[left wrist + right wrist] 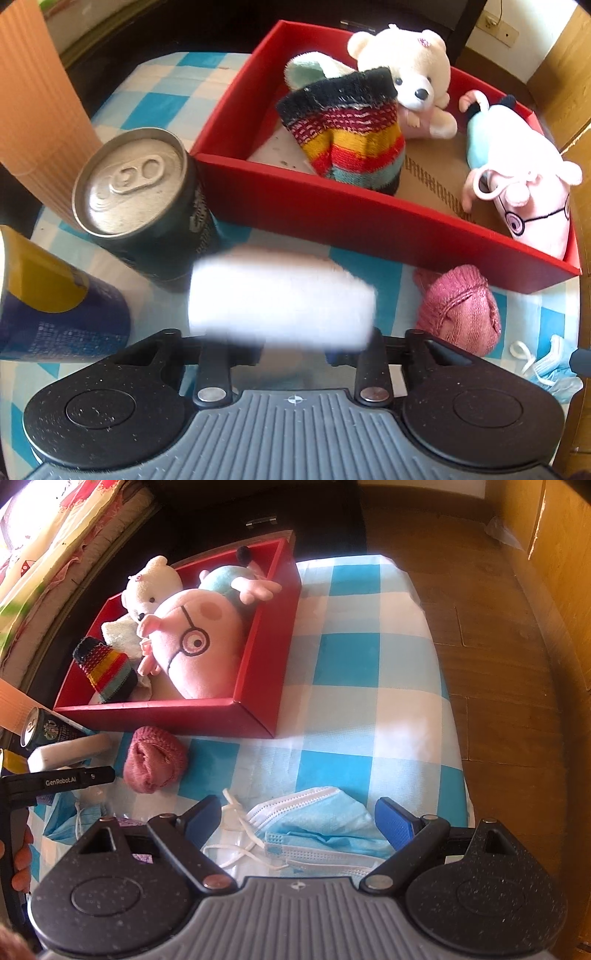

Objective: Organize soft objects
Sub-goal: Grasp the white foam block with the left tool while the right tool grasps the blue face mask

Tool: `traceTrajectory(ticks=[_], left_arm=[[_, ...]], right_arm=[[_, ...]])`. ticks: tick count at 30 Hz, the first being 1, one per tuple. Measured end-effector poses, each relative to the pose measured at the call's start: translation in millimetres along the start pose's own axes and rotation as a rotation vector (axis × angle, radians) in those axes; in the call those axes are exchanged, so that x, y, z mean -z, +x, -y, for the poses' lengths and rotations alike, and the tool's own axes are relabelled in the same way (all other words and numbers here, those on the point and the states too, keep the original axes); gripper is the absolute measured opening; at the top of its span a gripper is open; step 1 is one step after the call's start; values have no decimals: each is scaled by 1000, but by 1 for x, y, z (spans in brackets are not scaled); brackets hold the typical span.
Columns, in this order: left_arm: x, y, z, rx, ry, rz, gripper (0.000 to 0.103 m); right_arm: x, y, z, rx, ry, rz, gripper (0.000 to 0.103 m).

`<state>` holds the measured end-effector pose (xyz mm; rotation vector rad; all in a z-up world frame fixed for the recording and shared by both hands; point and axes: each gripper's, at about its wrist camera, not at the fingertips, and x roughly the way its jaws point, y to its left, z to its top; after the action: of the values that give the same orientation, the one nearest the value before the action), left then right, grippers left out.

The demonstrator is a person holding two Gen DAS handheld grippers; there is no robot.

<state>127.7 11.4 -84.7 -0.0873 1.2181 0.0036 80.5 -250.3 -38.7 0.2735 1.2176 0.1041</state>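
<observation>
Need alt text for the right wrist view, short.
Open right claw straddles a blue face mask on a blue-checked cloth. Beyond, a red box holds plush toys; a pink knit ball lies beside it.

Black gripper (297, 823), blue pads (393, 825), grey ribbing

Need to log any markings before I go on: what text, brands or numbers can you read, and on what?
"GenRobot.AI": on the left hand-held gripper, seen from the right wrist.
Dark can: round logo and white print, too small to read.
Can lid: embossed marks, not legible.
Nothing else carries readable text.
</observation>
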Motion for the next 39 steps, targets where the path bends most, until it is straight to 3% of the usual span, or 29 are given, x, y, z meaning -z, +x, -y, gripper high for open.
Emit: traceTrajectory(ticks=[3,5,6,7,13,19,20,22,25,39], left_arm=[[-3,-2,-2,9,-12,-4,28],[-4,-2,-3,40,-27,-23,47],[-5,-3,-7,45,-48,-22,68],[-7,-4,-9,42,-64,-12,80],[-13,-16,-4,9,-32,20,81],[-9,1,5,-34,-3,-22,80],[-8,4,7,-45,4,-27,78],[-6,9,9,-65,10,-49,60],[-4,7,13,-68,46,-40,55],[0,-13,13,-43,57,-11,56]], right_arm=[[0,-2,-1,-2,-8,4,70],[0,-2,-1,-2,-4,1,70],[0,-1,0,-4,-1,-2,70],[0,0,0,-8,5,-6,70],[1,4,2,-18,12,-16,70],[2,1,3,-29,14,-9,70],[2,1,3,-30,15,-8,70],[2,0,5,-26,12,-6,70],[1,-1,9,-10,4,-6,70],[9,18,-1,72,-116,-80,69]])
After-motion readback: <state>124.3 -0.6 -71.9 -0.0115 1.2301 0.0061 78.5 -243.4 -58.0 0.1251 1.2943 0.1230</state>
